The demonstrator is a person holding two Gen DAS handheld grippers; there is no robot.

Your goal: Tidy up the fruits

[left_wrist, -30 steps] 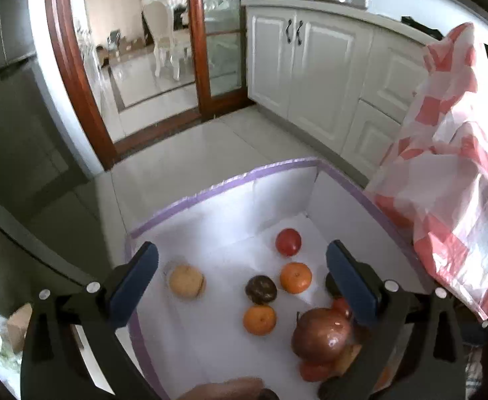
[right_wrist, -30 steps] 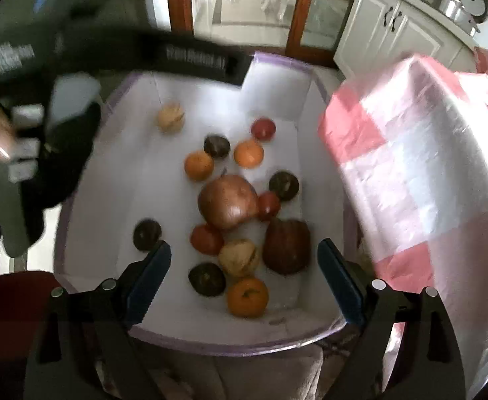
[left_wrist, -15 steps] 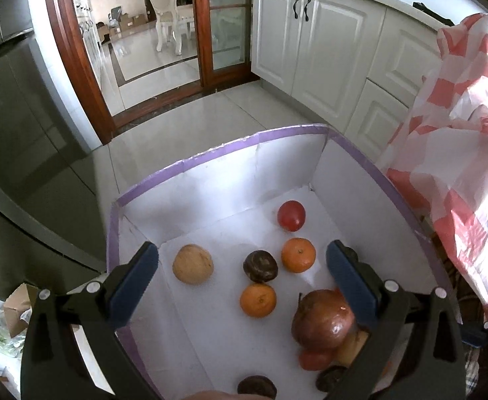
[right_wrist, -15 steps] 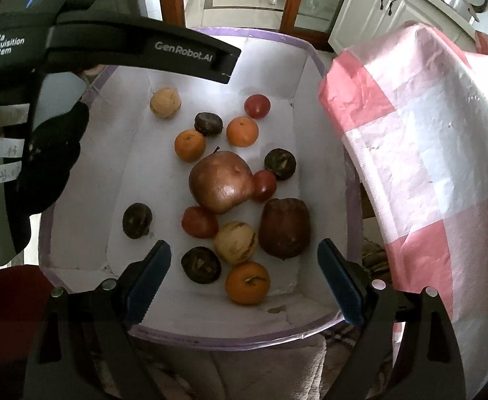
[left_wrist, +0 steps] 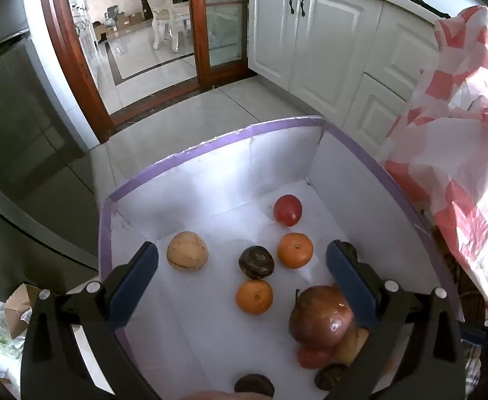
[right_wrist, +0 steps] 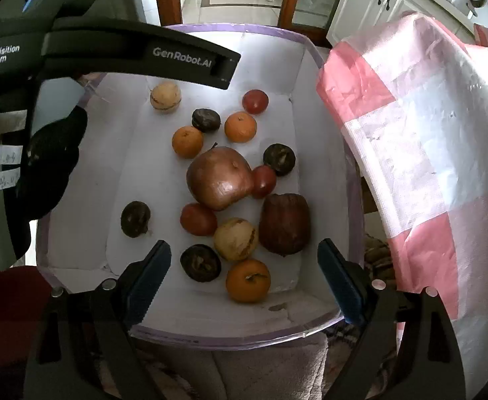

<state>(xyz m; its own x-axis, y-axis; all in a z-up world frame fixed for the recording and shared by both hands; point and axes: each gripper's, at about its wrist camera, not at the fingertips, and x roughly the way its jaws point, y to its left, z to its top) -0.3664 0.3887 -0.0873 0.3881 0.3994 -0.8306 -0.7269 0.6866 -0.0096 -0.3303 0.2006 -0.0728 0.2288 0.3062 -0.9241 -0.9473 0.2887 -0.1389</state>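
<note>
A white box with a purple rim [right_wrist: 237,28] [left_wrist: 210,143] holds several fruits. A big brown-red fruit [right_wrist: 219,176] [left_wrist: 320,316] lies in the middle, with oranges [right_wrist: 187,141] [left_wrist: 253,296], dark round fruits [right_wrist: 205,120], red ones [right_wrist: 255,101] [left_wrist: 287,210], a tan one [right_wrist: 165,97] [left_wrist: 186,251] and a dark red ribbed fruit [right_wrist: 283,223] around it. My left gripper [left_wrist: 242,275] is open and empty above the box. My right gripper [right_wrist: 244,268] is open and empty over the box's near end, above an orange [right_wrist: 247,280].
A pink and white checked cloth [right_wrist: 420,153] [left_wrist: 460,153] hangs right of the box. White cabinets [left_wrist: 317,43] and a wood-framed glass door [left_wrist: 204,23] stand beyond it on a tiled floor. The left gripper's body [right_wrist: 110,46] reaches over the box's far left corner.
Both views have drawn back a little, so more of the box shows. The left gripper has tilted up over the far half of the box. Both grippers stay open.
</note>
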